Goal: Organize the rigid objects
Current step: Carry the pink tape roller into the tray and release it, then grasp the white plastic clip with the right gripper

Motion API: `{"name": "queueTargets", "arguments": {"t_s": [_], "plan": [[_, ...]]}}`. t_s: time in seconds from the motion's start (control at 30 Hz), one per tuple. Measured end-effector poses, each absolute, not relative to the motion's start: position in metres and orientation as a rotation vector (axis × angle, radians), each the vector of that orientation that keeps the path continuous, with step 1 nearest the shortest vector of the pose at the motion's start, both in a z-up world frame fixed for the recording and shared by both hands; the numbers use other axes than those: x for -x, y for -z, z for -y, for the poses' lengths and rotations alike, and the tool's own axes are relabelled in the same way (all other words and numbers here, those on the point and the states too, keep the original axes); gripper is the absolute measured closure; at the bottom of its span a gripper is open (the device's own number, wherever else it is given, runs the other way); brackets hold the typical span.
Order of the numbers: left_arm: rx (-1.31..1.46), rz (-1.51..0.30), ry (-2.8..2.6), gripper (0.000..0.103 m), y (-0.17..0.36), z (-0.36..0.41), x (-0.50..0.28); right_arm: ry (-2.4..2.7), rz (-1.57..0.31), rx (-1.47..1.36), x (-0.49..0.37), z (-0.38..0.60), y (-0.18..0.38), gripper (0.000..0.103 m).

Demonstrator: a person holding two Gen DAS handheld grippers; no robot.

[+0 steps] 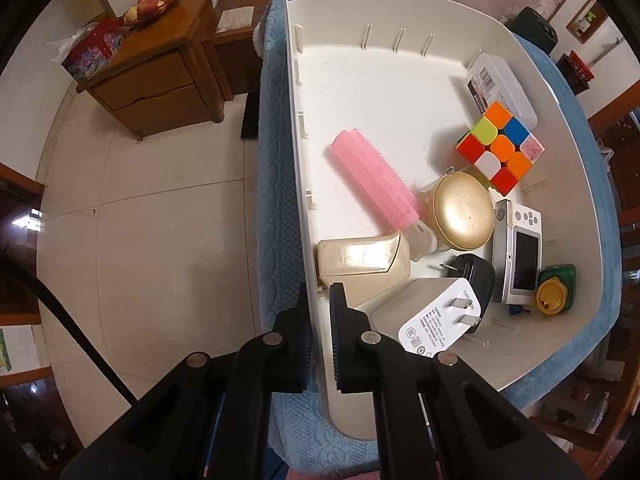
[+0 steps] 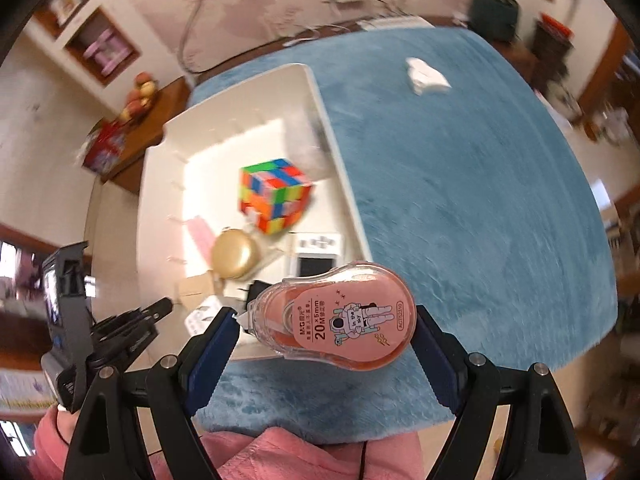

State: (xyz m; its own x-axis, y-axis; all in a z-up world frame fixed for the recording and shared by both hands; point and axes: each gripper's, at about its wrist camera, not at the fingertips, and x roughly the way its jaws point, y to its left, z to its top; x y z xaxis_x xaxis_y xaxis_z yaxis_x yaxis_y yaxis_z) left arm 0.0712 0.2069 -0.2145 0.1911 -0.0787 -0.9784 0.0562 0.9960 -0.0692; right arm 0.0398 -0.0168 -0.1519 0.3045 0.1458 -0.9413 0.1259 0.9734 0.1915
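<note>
The correction tape (image 2: pixel 340 316), a pink clear-shelled dispenser printed with an astronaut, sits crosswise between the fingers of my right gripper (image 2: pixel 325 340); the jaws are wide but clamped on its two ends, its nozzle against the finger at 9 o'clock. It hangs above the near corner of the white tray (image 2: pixel 344 168), over the blue cloth (image 2: pixel 480 184) covering the table.

My left gripper (image 1: pixel 319 336) straddles the tray's (image 1: pixel 296 92) side wall near its closest corner, one finger outside and one inside. The jaws stand only a little apart, and I cannot tell whether they actually pinch the wall.

Inside the tray, from my left wrist view: a white charger (image 1: pixel 436 320) just right of my inner finger, a black plug (image 1: pixel 476 276) touching it at 1 o'clock, a cream box (image 1: pixel 362 260) straight ahead at 12. Beyond them lie a pink hair roller (image 1: pixel 374 178), a gold round compact (image 1: pixel 464 210), and a white handheld device (image 1: pixel 518 254) with a green and yellow item (image 1: pixel 556 286) beside it at 3 o'clock. Farther off are the puzzle cube (image 1: pixel 500 146) and a clear plastic case (image 1: pixel 502 82).

A crumpled white scrap (image 2: pixel 426 76) lies alone on the cloth, well apart from the tray, at 1 o'clock in my right view.
</note>
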Motion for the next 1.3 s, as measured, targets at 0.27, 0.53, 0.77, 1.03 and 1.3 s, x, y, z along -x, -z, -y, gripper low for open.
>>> {"name": "queueTargets", "arguments": {"t_s": [0.27, 0.53, 0.77, 1.03, 1.3], "plan": [[0.023, -1.343, 0.098, 0.096, 0.209, -0.212, -0.064, -0.129, -1.269, -0.267, -0.054, -0.003, 0.15, 0.016], [-0.015, -1.319, 0.08, 0.096, 0.211, -0.21, -0.061, -0.202, -1.235, -0.218, -0.059, -0.006, 0.143, 0.015], [-0.009, -1.314, 0.051, 0.096, 0.211, -0.21, -0.061, -0.217, -1.13, -0.094, -0.07, -0.001, 0.133, 0.015], [0.01, -1.321, -0.029, 0.096, 0.211, -0.206, -0.063, -0.212, -1.021, 0.04, -0.112, 0.034, 0.119, 0.015], [-0.017, -1.301, -0.134, 0.095, 0.213, -0.199, -0.062, -0.189, -0.944, 0.078, -0.171, 0.09, 0.1, 0.015]]}}
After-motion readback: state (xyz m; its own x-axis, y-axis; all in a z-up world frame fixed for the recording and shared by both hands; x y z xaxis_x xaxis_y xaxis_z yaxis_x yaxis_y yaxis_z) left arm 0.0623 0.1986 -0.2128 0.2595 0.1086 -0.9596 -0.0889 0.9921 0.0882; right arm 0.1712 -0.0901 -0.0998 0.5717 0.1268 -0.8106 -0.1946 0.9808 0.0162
